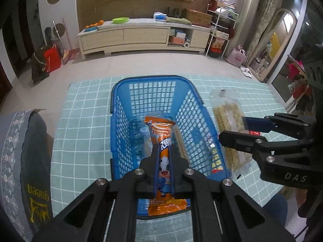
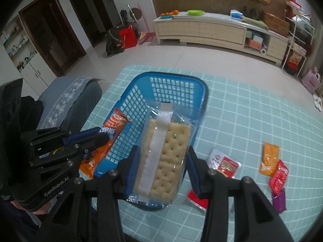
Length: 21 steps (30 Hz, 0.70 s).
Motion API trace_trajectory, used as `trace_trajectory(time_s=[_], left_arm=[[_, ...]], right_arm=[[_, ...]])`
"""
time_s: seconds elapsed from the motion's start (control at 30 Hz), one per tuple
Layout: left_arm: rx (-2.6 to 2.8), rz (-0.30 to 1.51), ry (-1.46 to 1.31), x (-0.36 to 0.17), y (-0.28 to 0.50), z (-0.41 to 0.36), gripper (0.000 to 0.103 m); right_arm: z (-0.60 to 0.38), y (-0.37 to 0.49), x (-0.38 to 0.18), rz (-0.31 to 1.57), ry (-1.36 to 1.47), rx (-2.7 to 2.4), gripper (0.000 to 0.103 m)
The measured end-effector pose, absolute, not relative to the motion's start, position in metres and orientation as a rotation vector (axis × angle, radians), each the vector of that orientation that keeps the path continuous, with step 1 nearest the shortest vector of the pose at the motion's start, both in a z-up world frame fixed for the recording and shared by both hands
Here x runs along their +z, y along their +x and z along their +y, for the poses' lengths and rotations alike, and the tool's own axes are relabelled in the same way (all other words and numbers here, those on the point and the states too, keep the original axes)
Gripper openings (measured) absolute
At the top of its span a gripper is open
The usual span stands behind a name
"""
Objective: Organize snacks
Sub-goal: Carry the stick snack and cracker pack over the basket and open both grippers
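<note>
So I've got the orange snack pack [image 1: 164, 161] pinched tight in my left gripper [image 1: 164, 151], hanging over the blue basket [image 1: 121, 92]. My right gripper [image 2: 163, 161] is clamped around the clear cracker pack [image 2: 167, 153], also above the basket. Loose sachets [image 2: 269, 158] sit on the checked tablecloth [image 2: 252, 111].

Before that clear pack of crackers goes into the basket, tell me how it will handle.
The cracker pack probably stays stiff: it spans the right gripper without sagging. Its clear wrap looks slippery. The crackers are likely brittle, so squeeze lightly.
</note>
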<state>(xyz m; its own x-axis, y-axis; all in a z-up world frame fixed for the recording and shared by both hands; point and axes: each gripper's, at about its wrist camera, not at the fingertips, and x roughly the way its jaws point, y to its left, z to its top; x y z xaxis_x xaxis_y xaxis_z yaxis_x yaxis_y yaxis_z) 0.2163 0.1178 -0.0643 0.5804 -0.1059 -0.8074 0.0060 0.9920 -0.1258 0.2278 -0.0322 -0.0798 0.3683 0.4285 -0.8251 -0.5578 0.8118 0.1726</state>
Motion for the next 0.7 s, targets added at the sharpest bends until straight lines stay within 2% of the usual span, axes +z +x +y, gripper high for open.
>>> trace_trajectory(time_s=[0.47, 0.6, 0.7], left_arm=[[-0.065, 0.980, -0.150, -0.089, 0.236, 0.135, 0.010], [-0.065, 0.952, -0.155, -0.084, 0.230, 0.134, 0.039], [-0.071, 0.949, -0.147, -0.082, 0.224, 0.132, 0.045]], right_arm=[[-0.003, 0.252, -0.110, 1.107, -0.188, 0.618, 0.053], [-0.007, 0.252, -0.112, 1.112, -0.190, 0.595, 0.074], [-0.018, 0.249, -0.105, 1.085, -0.174, 0.568, 0.084]])
